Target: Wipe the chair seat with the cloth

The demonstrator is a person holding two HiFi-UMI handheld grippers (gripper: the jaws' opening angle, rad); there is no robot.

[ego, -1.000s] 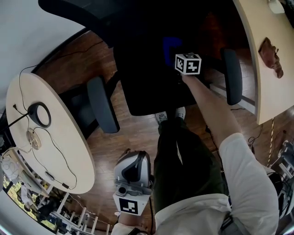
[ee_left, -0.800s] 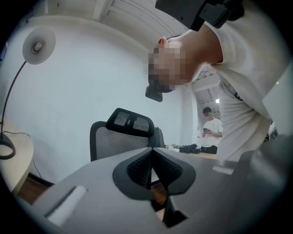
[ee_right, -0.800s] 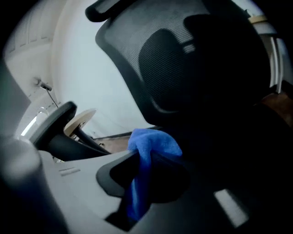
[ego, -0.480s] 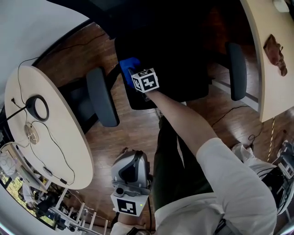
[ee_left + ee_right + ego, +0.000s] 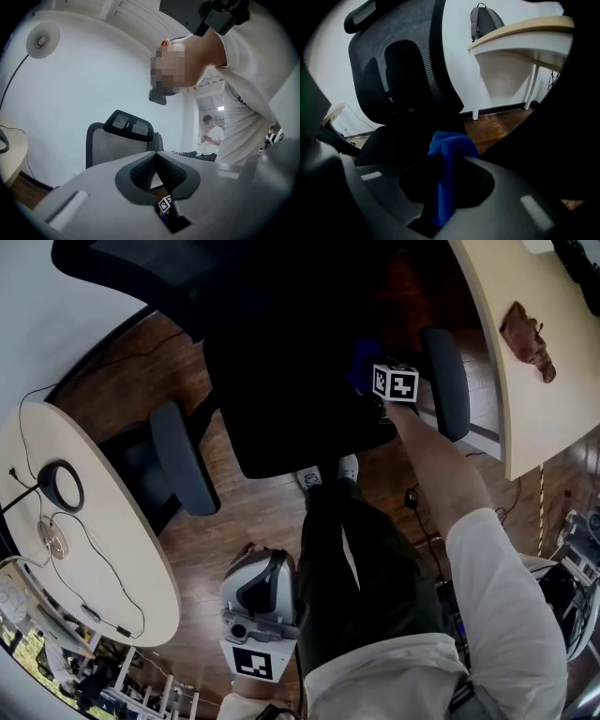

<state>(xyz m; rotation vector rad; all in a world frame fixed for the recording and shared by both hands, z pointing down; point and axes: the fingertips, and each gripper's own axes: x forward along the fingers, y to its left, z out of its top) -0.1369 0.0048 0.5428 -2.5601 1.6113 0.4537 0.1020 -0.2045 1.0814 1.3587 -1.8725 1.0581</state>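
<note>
1. The left tool (image 5: 265, 568) isn't needed for this bit. It's parked low at the bottom of the head view, beside the person's leg, jaws pressed together with nothing between them. It's best left there, out of the stroke's way.
2. The cloth (image 5: 447, 154) is pinched in the right tool (image 5: 445, 187), with a blue fold bunched up past the jaws. That pinch should be held firm, since a dragged cloth would probably get tugged loose by the upholstery.
3. The chair seat (image 5: 281, 399) is the dark pad at upper middle of the head view. The cloth is seen at its right edge, just beside the armrest (image 5: 444, 381) at the frame's right. Whether it's actually pressed onto the seat can't be told, it's too dark there.
4. For a decent wipe, the loose fold should be laid flat rather than the tool's tips. Overlapping strokes should be run from that right edge across toward the other armrest (image 5: 183, 470), and the front lip shouldn't be skipped.
5. Pose: the right arm (image 5: 436, 470) is stretched nearly straight from the shoulder at lower right, up toward the seat's right side. The left arm is tucked in close and barely seen.
</note>
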